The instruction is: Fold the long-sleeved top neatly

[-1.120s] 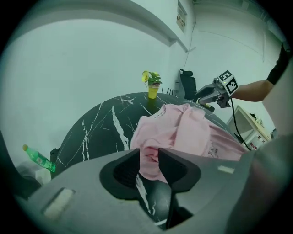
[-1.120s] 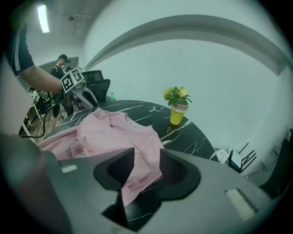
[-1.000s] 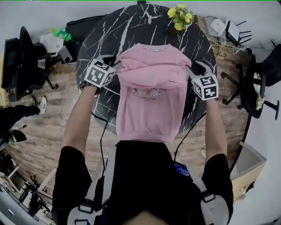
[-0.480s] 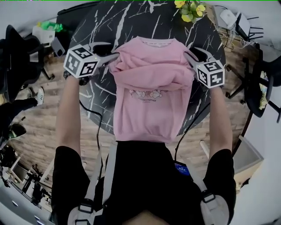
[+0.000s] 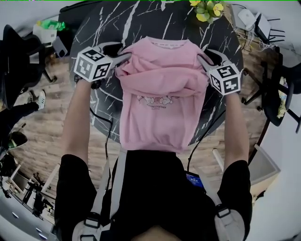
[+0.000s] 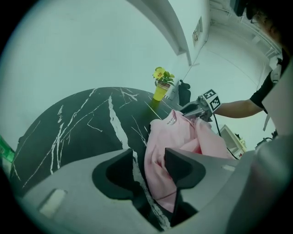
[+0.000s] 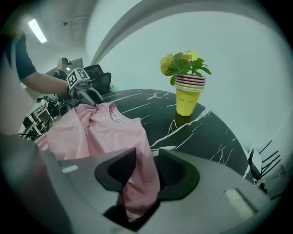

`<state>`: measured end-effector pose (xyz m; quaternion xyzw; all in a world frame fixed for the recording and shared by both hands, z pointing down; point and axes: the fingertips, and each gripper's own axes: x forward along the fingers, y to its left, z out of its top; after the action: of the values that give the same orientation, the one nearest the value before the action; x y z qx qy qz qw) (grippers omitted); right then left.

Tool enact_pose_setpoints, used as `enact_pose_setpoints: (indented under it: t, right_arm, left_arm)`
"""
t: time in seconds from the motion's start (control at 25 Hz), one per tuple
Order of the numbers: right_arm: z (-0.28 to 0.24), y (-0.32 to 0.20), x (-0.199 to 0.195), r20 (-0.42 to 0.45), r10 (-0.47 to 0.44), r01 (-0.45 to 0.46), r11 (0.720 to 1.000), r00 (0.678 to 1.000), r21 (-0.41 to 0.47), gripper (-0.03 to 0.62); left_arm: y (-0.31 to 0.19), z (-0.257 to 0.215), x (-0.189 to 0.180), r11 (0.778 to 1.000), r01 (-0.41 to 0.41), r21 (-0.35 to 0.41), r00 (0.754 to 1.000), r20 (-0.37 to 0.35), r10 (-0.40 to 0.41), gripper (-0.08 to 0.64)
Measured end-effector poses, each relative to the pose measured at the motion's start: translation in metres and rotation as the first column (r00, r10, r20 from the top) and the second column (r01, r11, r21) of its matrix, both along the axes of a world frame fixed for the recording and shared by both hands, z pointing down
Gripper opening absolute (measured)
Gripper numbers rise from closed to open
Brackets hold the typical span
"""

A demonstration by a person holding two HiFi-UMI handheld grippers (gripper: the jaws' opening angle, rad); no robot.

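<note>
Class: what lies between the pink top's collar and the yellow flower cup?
Only bare marble tabletop separates the pink top from the flower cup, in the right gripper view.

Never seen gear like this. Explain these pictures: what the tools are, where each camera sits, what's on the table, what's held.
A person holds a two-jaw gripper in each hand; the patterned cubes belong to the grippers. One camera sits on the person's head, looking down; the others ride on each gripper, looking along its jaws. A pink top lies on a black marble table, with a potted plant behind. The right gripper has just been closing its jaws and pinches the top's edge. The left gripper has just been opening its jaws; cloth lies between them, unpinched.
</note>
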<state>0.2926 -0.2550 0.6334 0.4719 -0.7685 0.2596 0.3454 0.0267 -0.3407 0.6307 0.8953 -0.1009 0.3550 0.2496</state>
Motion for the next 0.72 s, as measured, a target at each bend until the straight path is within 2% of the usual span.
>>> enact_pose_setpoints:
  t: [0.12, 0.2, 0.24, 0.32, 0.4, 0.52, 0.72]
  right_arm:
    - [0.0, 0.002, -0.002, -0.016, -0.011, 0.011, 1.0, 1.0, 0.01, 0.126]
    - [0.001, 0.005, -0.008, -0.023, -0.031, 0.031, 0.999, 0.999, 0.017, 0.06]
    - [0.001, 0.006, -0.011, -0.032, -0.043, 0.044, 0.999, 0.999, 0.021, 0.051]
    - [0.001, 0.008, -0.015, -0.058, -0.067, 0.069, 0.997, 0.996, 0.026, 0.025]
    - [0.0, 0.009, -0.016, -0.08, -0.081, 0.083, 0.996, 0.993, 0.025, 0.023]
    - [-0.001, 0.009, -0.015, -0.097, -0.077, 0.081, 0.996, 0.992, 0.035, 0.02]
    - [-0.033, 0.006, -0.018, -0.057, -0.037, 0.042, 0.994, 0.998, 0.1, 0.02]
  left_arm:
    - [-0.001, 0.001, 0.0, 1.0, 0.005, 0.021, 1.0, 0.013, -0.005, 0.222]
    - [0.001, 0.002, 0.0, 0.999, -0.018, 0.05, 0.999, 0.039, 0.016, 0.216]
    - [0.004, 0.002, 0.0, 0.998, -0.037, 0.06, 0.998, 0.054, 0.034, 0.207]
    - [0.01, 0.004, 0.001, 0.996, -0.067, 0.061, 0.995, 0.076, 0.063, 0.123]
    - [0.014, 0.004, 0.002, 0.997, -0.068, 0.046, 0.994, 0.089, 0.064, 0.067]
    - [0.015, 0.0, 0.002, 0.996, -0.065, 0.058, 0.992, 0.11, 0.058, 0.049]
    - [0.012, -0.026, 0.002, 0.991, -0.058, 0.118, 0.997, 0.059, 0.051, 0.049]
